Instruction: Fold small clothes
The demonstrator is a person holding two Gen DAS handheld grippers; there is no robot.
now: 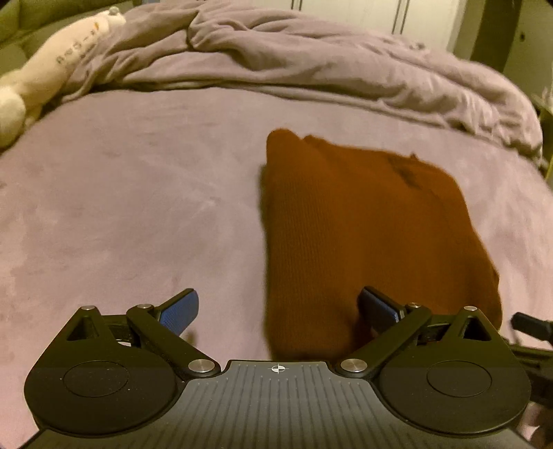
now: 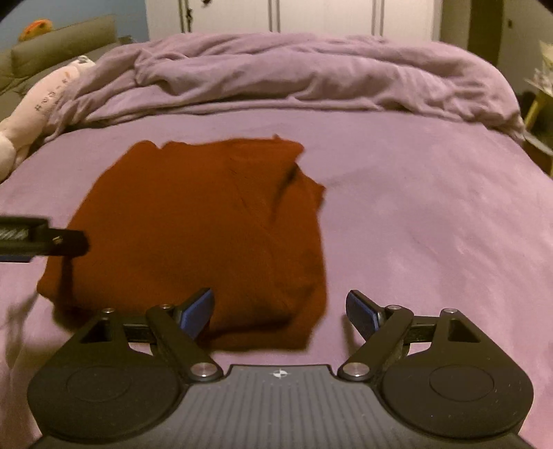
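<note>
A rust-brown garment (image 1: 363, 235) lies folded into a rough rectangle on the purple bed sheet (image 1: 138, 207). It also shows in the right wrist view (image 2: 207, 224). My left gripper (image 1: 280, 311) is open and empty, just above the garment's near left edge. My right gripper (image 2: 280, 311) is open and empty, over the garment's near right corner. Part of the left gripper (image 2: 45, 238) shows at the left edge of the right wrist view, over the garment's left side.
A crumpled purple duvet (image 2: 293, 76) is bunched across the far side of the bed. A pale plush toy (image 1: 45, 69) lies at the far left. A grey couch (image 2: 62, 45) stands beyond it. White closet doors (image 2: 293, 15) are behind.
</note>
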